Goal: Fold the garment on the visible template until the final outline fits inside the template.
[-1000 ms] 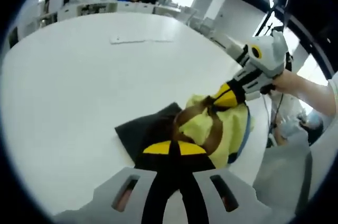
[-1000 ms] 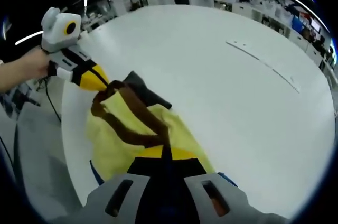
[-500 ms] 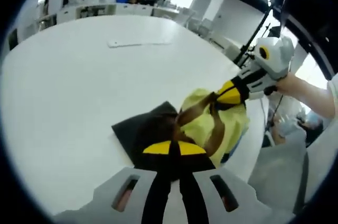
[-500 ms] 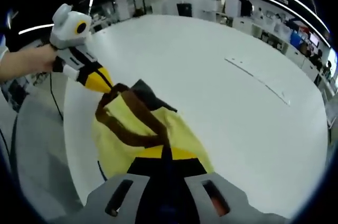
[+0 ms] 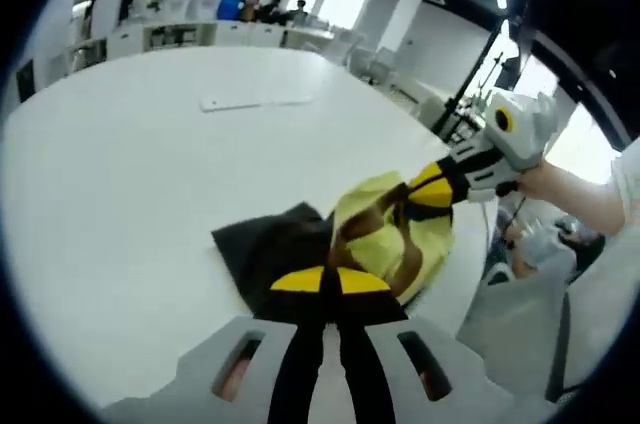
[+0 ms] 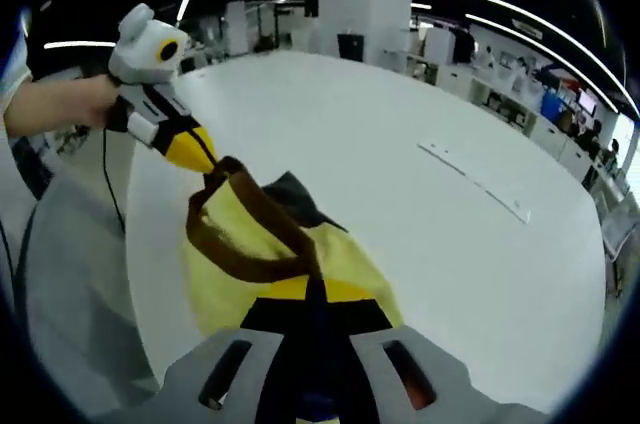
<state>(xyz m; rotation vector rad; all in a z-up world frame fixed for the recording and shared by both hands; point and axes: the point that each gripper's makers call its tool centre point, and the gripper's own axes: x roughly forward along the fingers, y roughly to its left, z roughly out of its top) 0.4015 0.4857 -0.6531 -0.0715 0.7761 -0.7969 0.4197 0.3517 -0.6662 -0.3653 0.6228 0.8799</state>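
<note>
A yellow garment (image 5: pixel 380 239) with a brown band (image 6: pixel 250 234) hangs bunched between both grippers, above the near edge of the white table (image 5: pixel 130 174). In the left gripper view, my left gripper (image 5: pixel 330 279) is shut on the garment's brown edge. My right gripper (image 5: pixel 402 199) comes in from the right, shut on the other end. In the right gripper view, my right gripper (image 6: pixel 315 289) is shut on the cloth and the left gripper (image 6: pixel 212 166) pinches the band's far end. A dark template (image 5: pixel 255 244) lies flat on the table, partly under the garment (image 6: pixel 320 259).
A thin white strip (image 5: pixel 250 102) lies further out on the round table (image 6: pixel 400 144). A person's hand (image 5: pixel 565 184) holds the right gripper, another hand (image 6: pixel 60 104) the left. The table edge and grey floor (image 6: pixel 80 284) are close by. Desks and shelves stand far behind.
Both grippers have kept their hold and risen a little, drawing the garment up and closer together. More of the dark template shows beside the cloth.
</note>
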